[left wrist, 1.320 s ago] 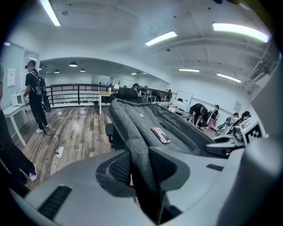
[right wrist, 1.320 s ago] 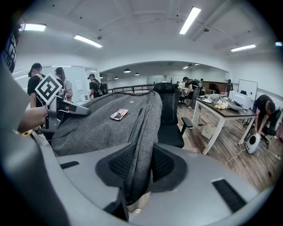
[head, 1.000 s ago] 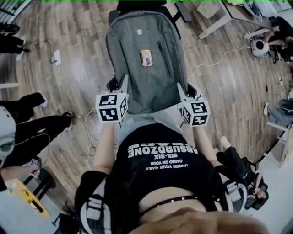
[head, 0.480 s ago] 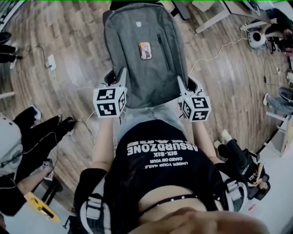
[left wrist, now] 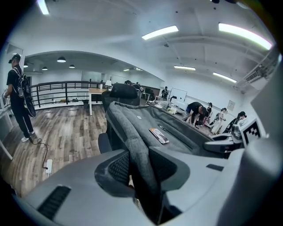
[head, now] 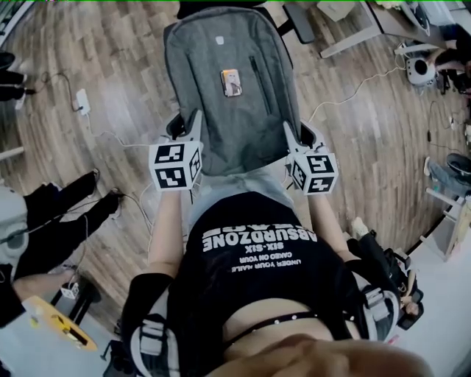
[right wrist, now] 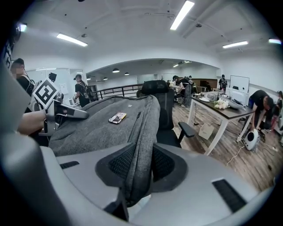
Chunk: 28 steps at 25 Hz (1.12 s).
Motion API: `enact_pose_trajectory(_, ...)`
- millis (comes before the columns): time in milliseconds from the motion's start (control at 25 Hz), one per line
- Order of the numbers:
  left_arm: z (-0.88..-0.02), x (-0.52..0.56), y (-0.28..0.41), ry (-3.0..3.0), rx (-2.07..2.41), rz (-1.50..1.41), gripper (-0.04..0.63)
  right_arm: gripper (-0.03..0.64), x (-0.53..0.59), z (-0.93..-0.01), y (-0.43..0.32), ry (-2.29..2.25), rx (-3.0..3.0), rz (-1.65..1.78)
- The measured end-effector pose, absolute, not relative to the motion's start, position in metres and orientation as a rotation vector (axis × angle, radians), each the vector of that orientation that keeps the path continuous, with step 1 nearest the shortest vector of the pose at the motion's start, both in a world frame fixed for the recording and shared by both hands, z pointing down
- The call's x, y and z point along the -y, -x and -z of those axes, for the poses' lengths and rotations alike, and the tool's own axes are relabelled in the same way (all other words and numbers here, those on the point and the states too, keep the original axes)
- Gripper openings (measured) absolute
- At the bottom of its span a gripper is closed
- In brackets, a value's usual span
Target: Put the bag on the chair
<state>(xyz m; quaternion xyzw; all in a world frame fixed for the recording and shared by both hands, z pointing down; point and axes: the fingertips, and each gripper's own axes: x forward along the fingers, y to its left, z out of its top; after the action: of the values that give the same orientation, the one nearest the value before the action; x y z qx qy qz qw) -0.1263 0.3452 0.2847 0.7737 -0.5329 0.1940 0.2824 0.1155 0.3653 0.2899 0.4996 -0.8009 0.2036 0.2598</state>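
Note:
A grey backpack (head: 232, 88) with a small orange tag is held flat and level above a black office chair (head: 221, 9), which it mostly hides. My left gripper (head: 193, 129) is shut on the bag's left edge (left wrist: 139, 163), the fabric pinched between its pads. On the opposite side, my right gripper (head: 291, 136) is shut on the right edge (right wrist: 139, 159). The chair's backrest (right wrist: 161, 95) and an armrest (right wrist: 185, 129) show beyond the bag in the right gripper view; in the left gripper view the headrest (left wrist: 124, 90) rises behind it.
Wood floor all round. A white table (right wrist: 225, 110) stands right of the chair, with a power strip (head: 82, 101) and cables on the floor at left. A person in black sits at lower left (head: 51, 221); others stand or bend further off.
The bag and both grippers have shifted slightly up and left in the head view, further over the chair. Both grips are unchanged.

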Motion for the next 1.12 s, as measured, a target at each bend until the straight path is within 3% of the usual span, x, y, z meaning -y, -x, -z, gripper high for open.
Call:
enact_pose_trajectory(600, -0.304, -0.193, 0.092, -1.954, 1.512, -0.528, 0.106, 0.101, -0.186, -0.310, -0.150, -1.217, 2.217, -0.553)
enact_pose_trajectory(1120, -0.348, -0.128, 0.087, -1.875, 1.493, -0.595, 0.107, 0.103, -0.113, -0.352, -0.153, -1.168, 2.215, -0.588)
